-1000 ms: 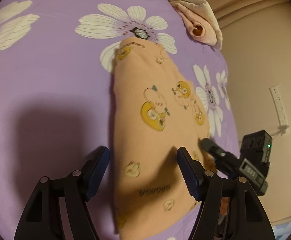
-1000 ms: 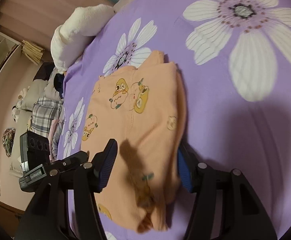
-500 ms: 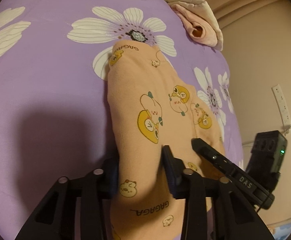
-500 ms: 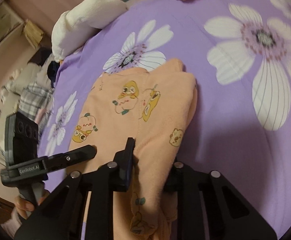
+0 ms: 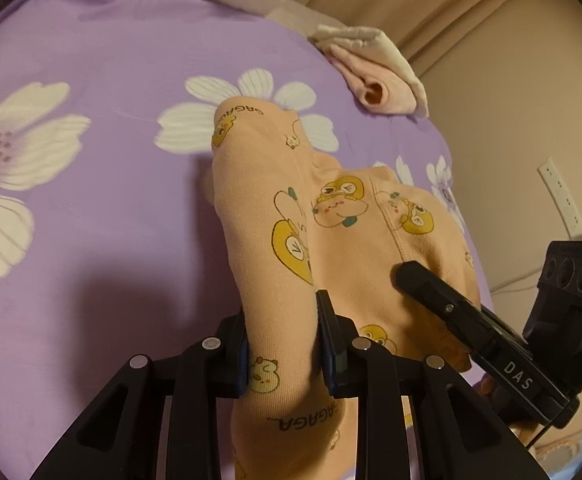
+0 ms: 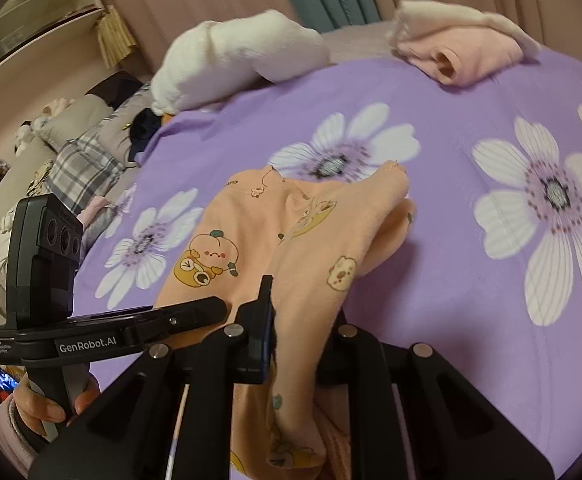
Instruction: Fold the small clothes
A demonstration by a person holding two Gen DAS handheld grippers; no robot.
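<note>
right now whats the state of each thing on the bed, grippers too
peach cartoon-print cotton garment: near edge lifted and bunched, far end on the bedspread
left gripper: closing, fabric pinched between its pads
right gripper: closing, fabric pinched between its pads
pale pink garment with cream trim: folded, lying at the far edge
purple flower-print bedspread: spread flat
white plush pillow: lying at the head of the bed

"SAGAGA" printed on orange garment. "DAS" on right gripper body. "GenRobot.AI" on left gripper body; small print beside it unreadable.
</note>
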